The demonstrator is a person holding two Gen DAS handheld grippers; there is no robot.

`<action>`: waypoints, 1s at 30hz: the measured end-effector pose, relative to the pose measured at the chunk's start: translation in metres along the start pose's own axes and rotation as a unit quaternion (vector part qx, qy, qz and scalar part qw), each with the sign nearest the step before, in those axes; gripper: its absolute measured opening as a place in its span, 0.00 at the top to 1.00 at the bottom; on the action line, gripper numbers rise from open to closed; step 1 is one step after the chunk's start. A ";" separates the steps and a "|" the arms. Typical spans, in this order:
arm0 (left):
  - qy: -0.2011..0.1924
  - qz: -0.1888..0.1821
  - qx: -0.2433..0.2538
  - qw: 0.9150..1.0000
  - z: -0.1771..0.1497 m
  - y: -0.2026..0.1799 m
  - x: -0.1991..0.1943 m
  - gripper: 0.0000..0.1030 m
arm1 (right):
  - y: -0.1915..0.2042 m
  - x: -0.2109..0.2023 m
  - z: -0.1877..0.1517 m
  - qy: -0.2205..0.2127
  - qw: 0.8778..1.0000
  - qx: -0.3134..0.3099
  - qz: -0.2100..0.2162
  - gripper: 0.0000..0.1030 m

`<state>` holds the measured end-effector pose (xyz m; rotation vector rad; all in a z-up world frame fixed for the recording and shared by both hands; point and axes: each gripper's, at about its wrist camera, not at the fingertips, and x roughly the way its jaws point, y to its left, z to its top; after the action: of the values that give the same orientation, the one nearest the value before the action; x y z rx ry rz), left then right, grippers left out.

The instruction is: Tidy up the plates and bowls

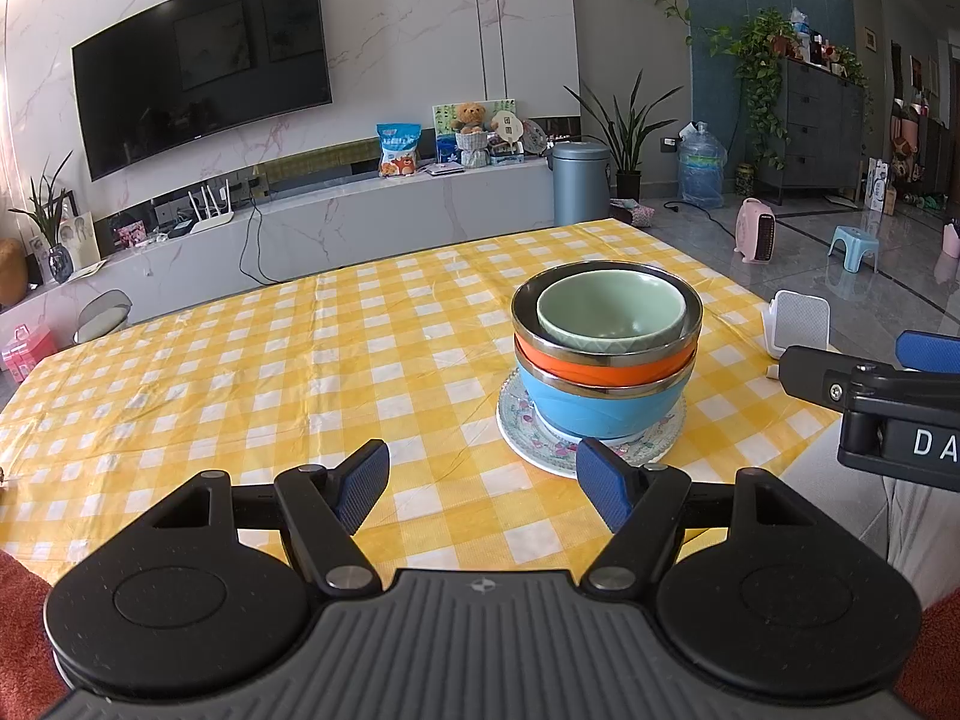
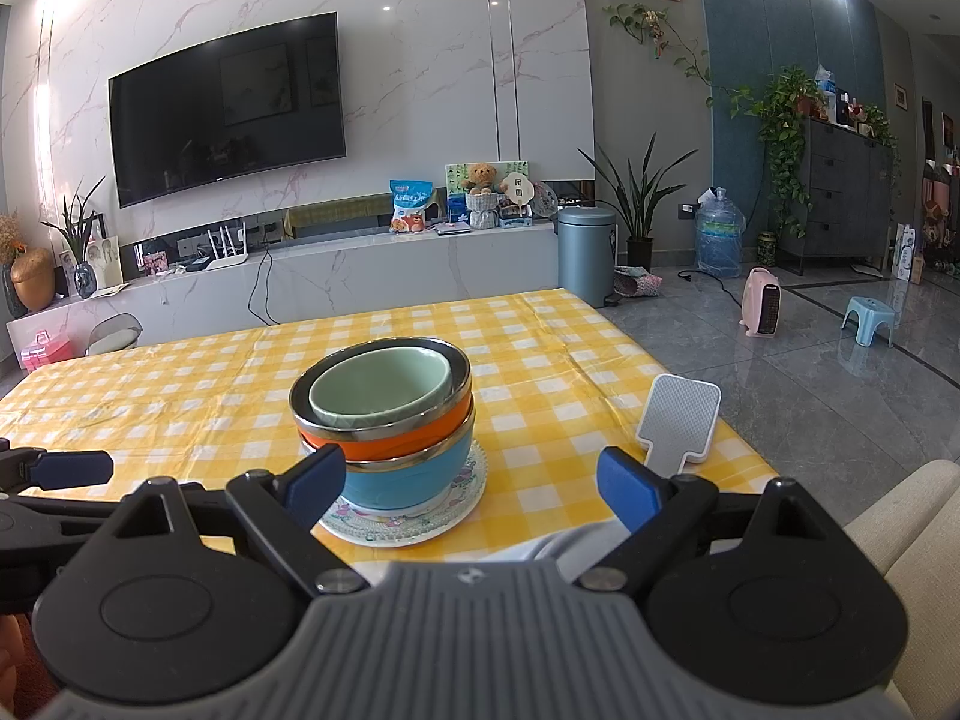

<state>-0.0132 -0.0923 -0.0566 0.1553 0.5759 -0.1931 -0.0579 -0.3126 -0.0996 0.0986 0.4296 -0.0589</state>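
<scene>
Left wrist view: a pale green bowl (image 1: 611, 313) sits nested in an orange bowl (image 1: 606, 360), stacked in a blue bowl (image 1: 600, 405), all on a floral plate (image 1: 540, 450) resting on the yellow checked tablecloth (image 1: 300, 360), at about one o'clock from the left gripper (image 1: 483, 483). Its blue-padded tongs are spread wide with nothing between them. At three o'clock the right gripper (image 2: 471, 483) is likewise spread and empty, the stack just beyond it. A white paddle-shaped object (image 2: 681, 420) lies at two o'clock of the stack.
</scene>
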 end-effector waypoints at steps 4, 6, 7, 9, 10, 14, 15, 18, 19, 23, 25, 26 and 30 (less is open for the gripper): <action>-0.001 0.000 0.000 1.000 0.000 0.000 0.000 0.19 | 0.000 0.000 0.000 0.000 1.000 0.000 0.000 0.13; 0.000 0.000 -0.001 1.000 0.000 0.000 0.000 0.19 | 0.000 0.000 0.000 0.000 1.000 0.000 0.000 0.13; 0.000 0.000 0.000 1.000 0.000 0.000 0.000 0.19 | 0.000 0.000 0.000 0.000 1.000 0.000 0.000 0.13; -0.001 -0.001 0.000 1.000 0.000 0.000 0.000 0.19 | 0.000 0.000 0.000 0.000 1.000 0.000 0.000 0.13; -0.001 0.000 -0.001 1.000 0.000 0.000 0.000 0.19 | 0.000 0.000 0.000 0.000 1.000 0.000 0.000 0.13; -0.003 0.004 0.000 1.000 0.001 0.000 0.000 0.19 | 0.000 0.000 0.000 0.000 1.000 0.000 0.000 0.13; -0.002 0.005 0.000 1.000 0.002 0.001 -0.001 0.19 | 0.000 0.000 0.000 0.000 1.000 0.000 0.000 0.13; -0.003 0.005 0.001 1.000 0.001 0.001 -0.001 0.19 | 0.000 0.000 0.000 0.000 1.000 0.000 0.000 0.13; -0.003 0.007 0.002 1.000 0.002 0.001 -0.001 0.19 | 0.000 0.000 0.000 0.000 1.000 0.000 0.000 0.13; -0.003 0.008 0.002 1.000 0.002 0.001 -0.002 0.19 | 0.000 0.000 0.000 0.000 1.000 0.000 0.000 0.13; -0.003 0.008 0.002 1.000 0.002 0.001 -0.002 0.19 | 0.000 0.000 0.000 0.000 1.000 0.000 0.000 0.13; -0.003 0.008 0.002 1.000 0.003 0.001 -0.002 0.19 | 0.000 0.000 0.000 0.000 1.000 0.000 0.000 0.13; -0.003 0.007 0.002 1.000 0.002 0.000 -0.002 0.19 | 0.000 0.000 0.000 0.000 1.000 0.000 0.000 0.13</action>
<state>-0.0139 -0.0920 -0.0535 0.1632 0.5686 -0.1803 -0.0578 -0.3125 -0.0997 0.0986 0.4292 -0.0587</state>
